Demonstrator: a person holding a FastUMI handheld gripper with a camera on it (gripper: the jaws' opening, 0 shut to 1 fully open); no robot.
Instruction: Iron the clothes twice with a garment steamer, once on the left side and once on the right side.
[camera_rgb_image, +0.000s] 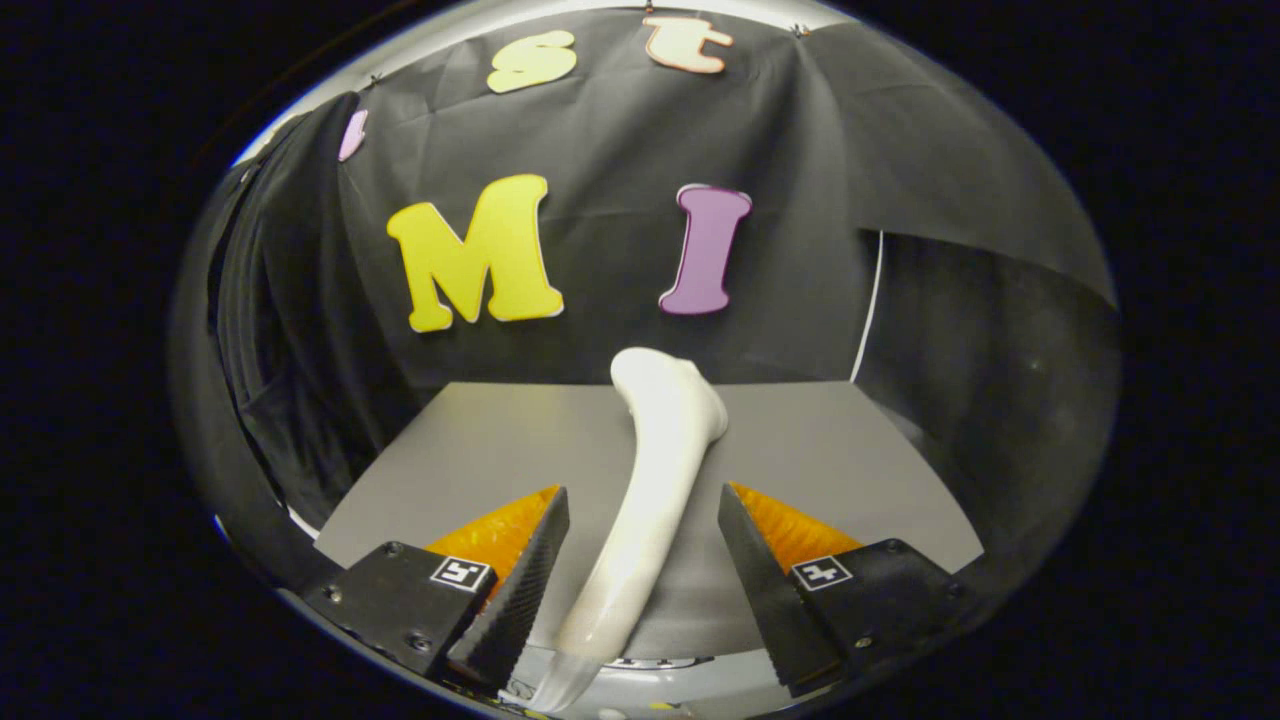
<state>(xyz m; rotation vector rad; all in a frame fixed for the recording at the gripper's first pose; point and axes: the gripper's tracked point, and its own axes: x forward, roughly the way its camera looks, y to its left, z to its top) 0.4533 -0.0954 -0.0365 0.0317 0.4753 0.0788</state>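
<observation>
White steamer lies between the released hand-held gripper fingers, gaps either side.

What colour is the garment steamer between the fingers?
White, glossy: garment steamer, clearest in the gripper view.

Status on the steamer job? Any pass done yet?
Done: nothing that I can confirm; no garment can be made out here. In hand: the white garment steamer lies on the grey table, its handle between the open fingers of the tool, not yet clamped. Left: grasp it, then both passes.
</observation>
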